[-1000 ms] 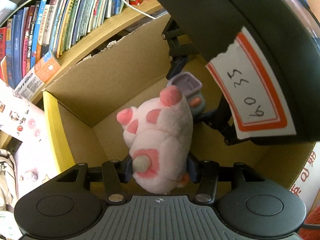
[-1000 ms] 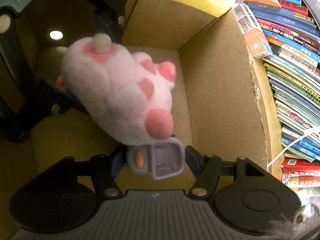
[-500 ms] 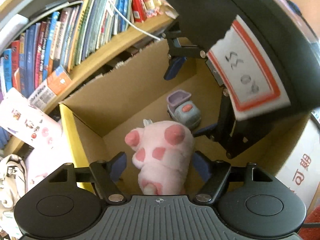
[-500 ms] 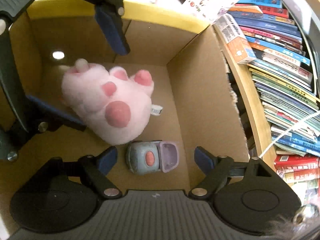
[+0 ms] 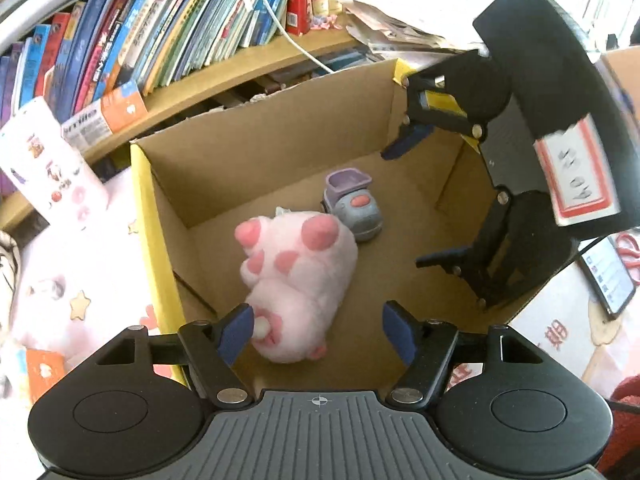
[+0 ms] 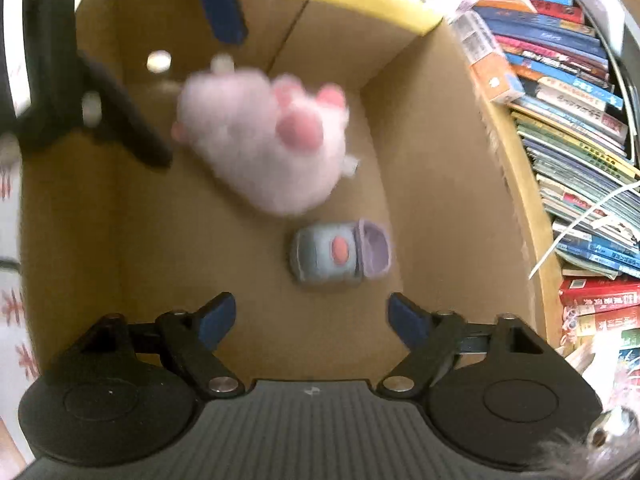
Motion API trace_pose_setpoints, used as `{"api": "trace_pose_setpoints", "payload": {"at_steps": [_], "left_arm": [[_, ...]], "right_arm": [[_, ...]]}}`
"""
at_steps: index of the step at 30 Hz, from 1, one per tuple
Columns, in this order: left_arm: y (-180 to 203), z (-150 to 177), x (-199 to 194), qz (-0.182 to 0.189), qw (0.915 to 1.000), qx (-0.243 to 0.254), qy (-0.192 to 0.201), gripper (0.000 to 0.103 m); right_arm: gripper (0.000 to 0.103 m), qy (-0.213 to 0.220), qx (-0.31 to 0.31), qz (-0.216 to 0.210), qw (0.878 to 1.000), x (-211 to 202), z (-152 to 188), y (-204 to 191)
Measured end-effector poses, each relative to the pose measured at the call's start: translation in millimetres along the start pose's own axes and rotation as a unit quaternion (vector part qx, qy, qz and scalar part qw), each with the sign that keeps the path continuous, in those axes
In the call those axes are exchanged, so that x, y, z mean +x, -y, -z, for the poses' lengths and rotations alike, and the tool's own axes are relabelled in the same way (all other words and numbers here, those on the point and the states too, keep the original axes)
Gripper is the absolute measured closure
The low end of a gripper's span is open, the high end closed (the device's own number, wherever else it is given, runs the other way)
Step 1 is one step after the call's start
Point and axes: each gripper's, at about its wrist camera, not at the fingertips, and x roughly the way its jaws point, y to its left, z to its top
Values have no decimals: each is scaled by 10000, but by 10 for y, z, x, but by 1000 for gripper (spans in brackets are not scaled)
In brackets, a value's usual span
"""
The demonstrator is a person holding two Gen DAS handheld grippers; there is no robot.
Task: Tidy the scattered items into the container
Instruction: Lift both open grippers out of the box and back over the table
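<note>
The left gripper [image 5: 316, 330] hangs over the cardboard box [image 5: 260, 148], jaws closing on nothing, the pink plush toy [image 5: 300, 280] lying just below and ahead of them. The right gripper [image 6: 310, 320] is spread and empty; the small grey toy truck [image 6: 336, 252] rests on the box floor just ahead, the plush beyond.

pink plush [image 6: 264, 152], toy truck [image 6: 338, 252], cardboard box [image 6: 432, 200]

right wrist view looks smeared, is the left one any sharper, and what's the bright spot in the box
Right wrist view: motion blur smears the pink plush and the small toy truck; the pale round spot on the cardboard box wall looks like a patch of light. Left wrist view: far sharper, plush fur and book spines crisp, but fisheye bends the shelf and daylight washes out the top.
</note>
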Motion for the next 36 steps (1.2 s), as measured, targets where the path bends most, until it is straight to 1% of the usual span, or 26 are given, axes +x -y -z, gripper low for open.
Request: {"api": "trace_pose_setpoints", "payload": {"at_steps": [2,4,6,9,15,17,20,23,28,30,32,33,36], "left_arm": [[35,31,-17,51,10000,-18,16,33],[45,40,-11,91,10000,-7,30,32],[39,50,-21,43,10000,-10,51,30],[27,87,-83,-109,9999,14,117,29],[12,178,-305,-142,9990,-73,415,28],[26,199,-373,-173,9984,-60,530,27],[33,233,-506,-192,9970,-40,743,27],[11,272,-651,-187,9951,-77,969,22],[-55,381,-901,-161,9910,-150,1320,20],[-73,449,-1013,-167,9887,-174,1480,17],[-85,528,-1145,-148,9853,-194,1690,16],[-91,568,-1213,-136,9834,-204,1797,13],[-104,688,-1394,-38,9785,-185,2052,12]], "right_arm": [[28,-45,-52,93,9999,39,55,-29],[24,-30,-28,75,10000,34,69,-28],[22,-33,-21,74,10000,27,71,-37],[22,8,43,229,9997,19,64,-19],[21,414,421,299,9978,-217,49,-3],[21,514,475,409,9967,-296,27,-10],[21,672,580,692,9936,-447,-6,-22],[20,813,734,884,9900,-628,-15,-34],[18,1016,1210,1269,9792,-942,-11,-79],[18,1116,1462,1373,9733,-1076,0,-108],[17,1178,1700,1443,9677,-1197,18,-153],[17,1191,1794,1486,9652,-1247,24,-180],[16,1211,2116,1714,9545,-1375,29,-272]]}}
